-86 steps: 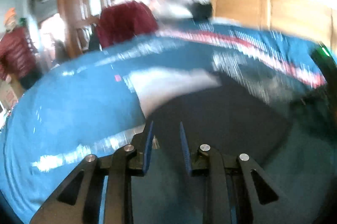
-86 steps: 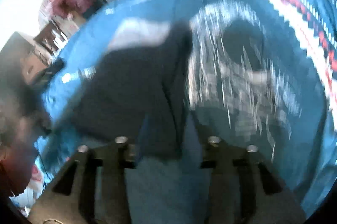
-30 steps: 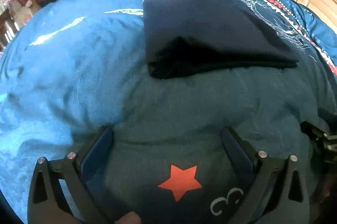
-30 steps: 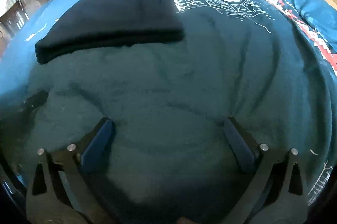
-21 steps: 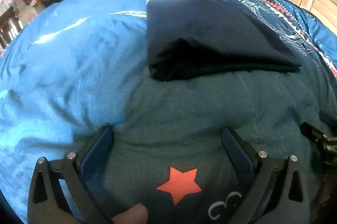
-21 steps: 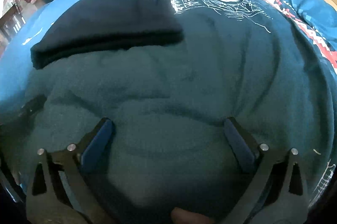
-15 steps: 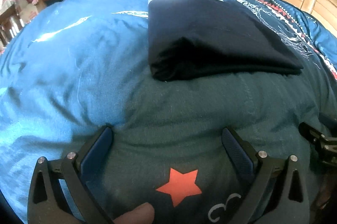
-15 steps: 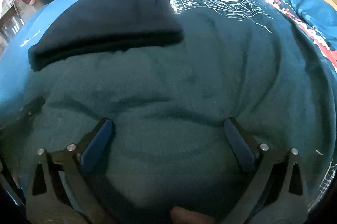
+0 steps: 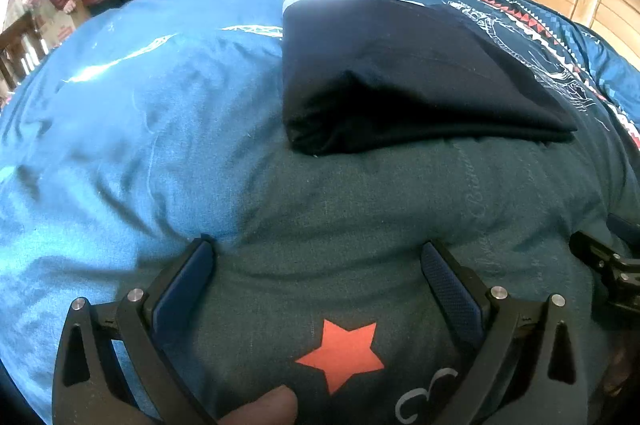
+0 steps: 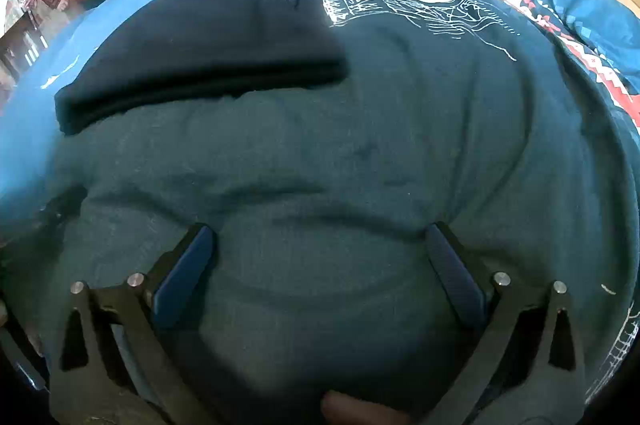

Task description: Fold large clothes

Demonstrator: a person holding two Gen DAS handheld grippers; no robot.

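Straddling a wide swell of teal cloth, the left gripper point(image 9: 316, 257) has its jaws spread far apart and holds nothing; the dark teal garment point(image 9: 360, 209) with the red star point(image 9: 340, 349) bulges between and beneath its blue pads point(image 9: 184, 285). The right gripper point(image 10: 320, 253) is likewise spread wide and empty, pressed down on the same garment just to the side, where the fabric ripples between its fingers. Ahead of both tongs, touching the garment's far edge, lies a folded navy garment point(image 9: 400, 77) on the blue patterned bedspread point(image 9: 100, 125).

Risks as I judge them: with jaws this wide, closing may pinch a thick bunch or catch the bedspread under the garment, so a lift would drag the bedding along. Garment and bedspread are close in colour, so the true hem is hard to pick out, and a fold taken from mid-body would come out crooked. Sweeping cloth forward could nudge the navy pile and spoil it. A fingertip point(image 9: 264, 405) shows at the lower edge of the left view, near the cloth.
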